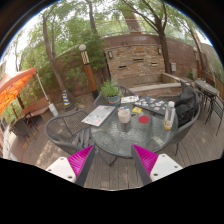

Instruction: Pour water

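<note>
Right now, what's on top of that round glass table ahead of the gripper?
On the glass table: a cup, a clear bottle, a small red thing and flat papers. The open gripper hides the near edge.

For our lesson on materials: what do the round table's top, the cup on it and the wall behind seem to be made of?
Round table: probably clear glass, since the ground shows through the top; the frame looks like dark metal.
Cup: pale, material uncertain, perhaps plastic or paper.
Wall: reddish brick or stone, matte, with visible horizontal courses.
The gripper is open, short of the table.
</note>
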`<action>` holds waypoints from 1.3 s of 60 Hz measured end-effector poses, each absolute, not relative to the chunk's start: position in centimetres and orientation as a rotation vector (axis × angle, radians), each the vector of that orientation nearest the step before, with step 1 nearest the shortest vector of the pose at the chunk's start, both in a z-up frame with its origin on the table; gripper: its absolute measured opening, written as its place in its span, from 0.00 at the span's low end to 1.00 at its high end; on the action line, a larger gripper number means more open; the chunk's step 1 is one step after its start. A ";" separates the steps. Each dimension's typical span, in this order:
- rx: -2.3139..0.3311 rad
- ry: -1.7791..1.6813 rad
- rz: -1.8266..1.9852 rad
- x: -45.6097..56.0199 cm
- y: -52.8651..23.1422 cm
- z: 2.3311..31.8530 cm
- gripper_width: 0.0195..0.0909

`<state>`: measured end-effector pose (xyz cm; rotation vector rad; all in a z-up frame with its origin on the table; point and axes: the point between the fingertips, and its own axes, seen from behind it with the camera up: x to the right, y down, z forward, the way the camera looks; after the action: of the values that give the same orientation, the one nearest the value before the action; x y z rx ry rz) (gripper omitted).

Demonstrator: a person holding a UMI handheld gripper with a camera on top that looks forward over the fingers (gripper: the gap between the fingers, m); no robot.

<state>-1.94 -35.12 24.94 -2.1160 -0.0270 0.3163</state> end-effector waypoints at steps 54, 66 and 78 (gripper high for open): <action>-1.835 0.147 0.018 28.2 -4.4 11.9 0.83; -1.798 0.044 -0.016 27.9 1.2 8.9 0.79; -1.752 0.001 -0.050 28.1 2.9 8.2 0.43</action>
<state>28.10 2.88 8.23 -1.7516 0.0013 -0.0503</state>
